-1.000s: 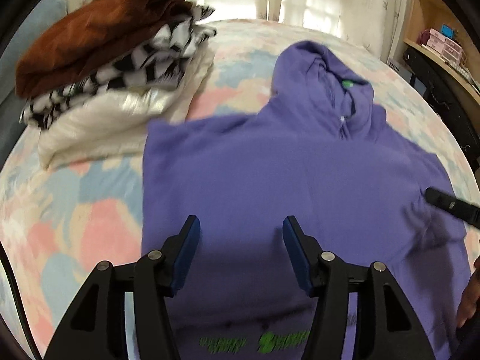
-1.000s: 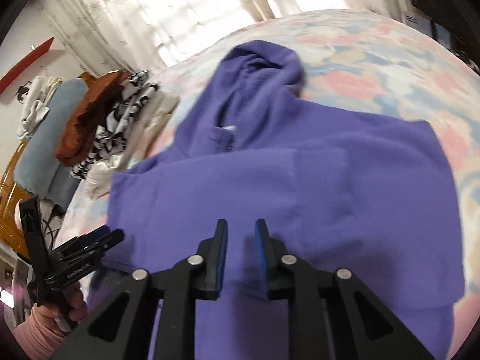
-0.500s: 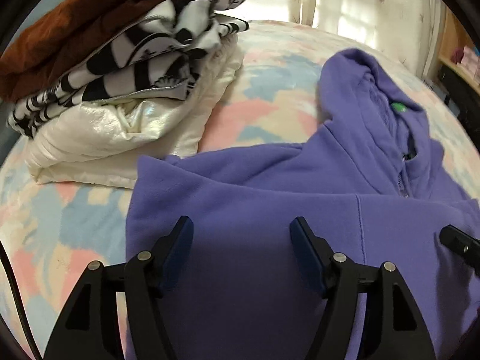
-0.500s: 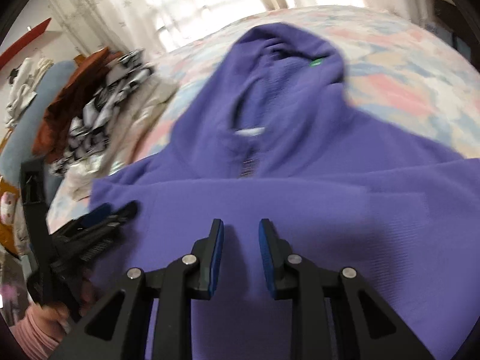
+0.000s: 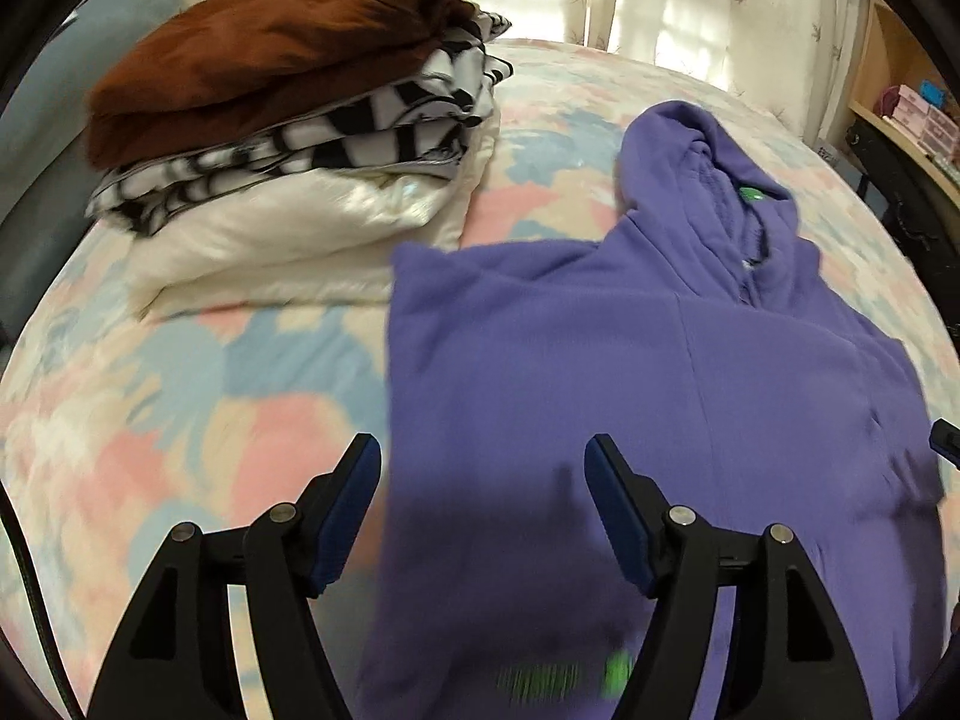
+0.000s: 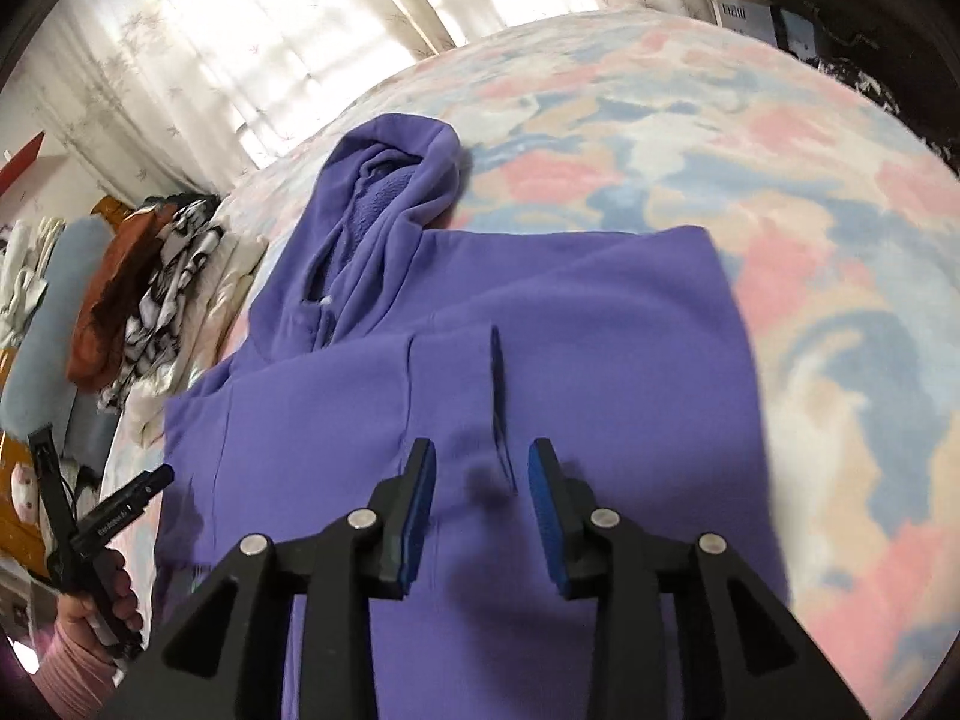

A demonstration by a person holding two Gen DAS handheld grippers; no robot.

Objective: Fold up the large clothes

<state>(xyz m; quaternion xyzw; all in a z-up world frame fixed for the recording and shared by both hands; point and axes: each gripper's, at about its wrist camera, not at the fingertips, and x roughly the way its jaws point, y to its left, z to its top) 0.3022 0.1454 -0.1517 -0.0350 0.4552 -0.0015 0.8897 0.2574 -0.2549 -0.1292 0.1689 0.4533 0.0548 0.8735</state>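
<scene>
A purple hoodie [image 5: 630,372] lies flat on the bed with both sleeves folded in and its hood pointing away. It also shows in the right wrist view [image 6: 540,330]. My left gripper [image 5: 483,480] is open and empty above the hoodie's left edge. My right gripper [image 6: 480,480] is open and empty above the hoodie's middle, over a folded sleeve cuff. The left gripper also appears at the left edge of the right wrist view [image 6: 138,492], held in a hand.
A stack of folded clothes [image 5: 300,120], brown on top, black-and-white, then cream, sits on the pastel bedspread [image 5: 180,396] left of the hoodie. Curtains [image 6: 240,30] hang behind the bed. A shelf [image 5: 900,108] stands at the right.
My right gripper has opened from nearly shut. Both grippers have pulled back from the hoodie's collar area, and the left one has shifted left to the hoodie's edge.
</scene>
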